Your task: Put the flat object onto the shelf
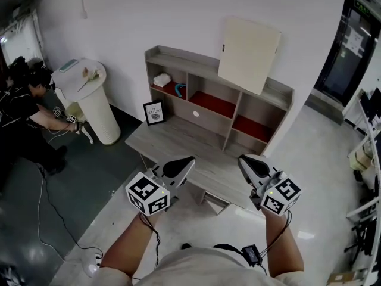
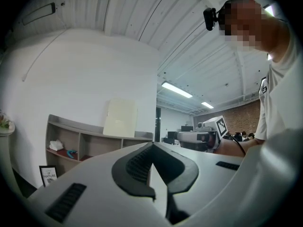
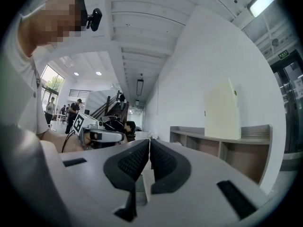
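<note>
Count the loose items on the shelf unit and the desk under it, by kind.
Cream flat board, leaning on top of the shelf: 1
White folded item, left compartment: 1
Blue item, same compartment: 1
Framed picture, standing on the desk: 1
Total: 4

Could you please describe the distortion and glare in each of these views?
Head view: evenly lit and sharp, the shelf barely bent. Left gripper view: heavy fisheye, dark corners, the strip light blown out. Right gripper view: same fisheye, the ceiling lamp glaring at top right.
</note>
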`<action>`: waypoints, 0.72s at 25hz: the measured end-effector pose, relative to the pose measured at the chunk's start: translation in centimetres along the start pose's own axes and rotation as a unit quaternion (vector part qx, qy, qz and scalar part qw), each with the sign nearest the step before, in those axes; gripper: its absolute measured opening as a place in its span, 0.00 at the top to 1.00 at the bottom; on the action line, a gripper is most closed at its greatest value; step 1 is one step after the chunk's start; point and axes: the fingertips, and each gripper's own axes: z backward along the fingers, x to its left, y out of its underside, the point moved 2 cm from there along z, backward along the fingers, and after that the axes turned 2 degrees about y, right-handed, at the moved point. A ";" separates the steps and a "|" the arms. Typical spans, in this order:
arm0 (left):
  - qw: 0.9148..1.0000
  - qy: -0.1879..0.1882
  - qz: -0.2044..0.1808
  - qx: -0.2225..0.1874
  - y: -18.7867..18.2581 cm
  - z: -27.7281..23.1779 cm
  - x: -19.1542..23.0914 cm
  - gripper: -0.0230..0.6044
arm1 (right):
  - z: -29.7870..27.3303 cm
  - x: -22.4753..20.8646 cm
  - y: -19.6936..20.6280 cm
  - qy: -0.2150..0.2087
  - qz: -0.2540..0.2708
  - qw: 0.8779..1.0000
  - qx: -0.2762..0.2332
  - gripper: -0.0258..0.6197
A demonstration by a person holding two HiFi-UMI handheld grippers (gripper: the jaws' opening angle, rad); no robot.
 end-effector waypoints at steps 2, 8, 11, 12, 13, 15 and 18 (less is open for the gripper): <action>1.000 0.004 0.003 -0.001 0.3 -0.1 -1.2 0.94 | 1.1 1.0 0.4 -0.008 0.005 1.000 0.005 0.93; 1.000 0.009 -0.001 -0.003 0.6 -1.5 -5.2 0.94 | 5.2 2.2 1.3 -0.024 0.014 1.000 0.011 0.93; 1.000 0.012 0.006 0.000 1.0 -2.6 -7.7 0.94 | 7.9 2.1 1.4 -0.025 0.007 1.000 0.007 0.93; 1.000 0.014 0.011 -0.001 1.2 -3.0 -8.6 0.94 | 8.9 2.0 1.5 -0.026 0.005 1.000 0.006 0.93; 1.000 0.015 0.016 -0.002 1.3 -3.4 -9.5 0.94 | 9.9 2.0 1.6 -0.028 0.005 1.000 0.006 0.93; 1.000 0.014 0.021 -0.003 1.6 -4.1 -11.4 0.94 | 12.0 2.0 1.9 -0.031 0.006 0.999 0.007 0.93; 1.000 0.015 0.019 0.001 2.3 -5.2 -14.6 0.94 | 15.2 2.0 2.3 -0.037 0.005 0.999 0.009 0.93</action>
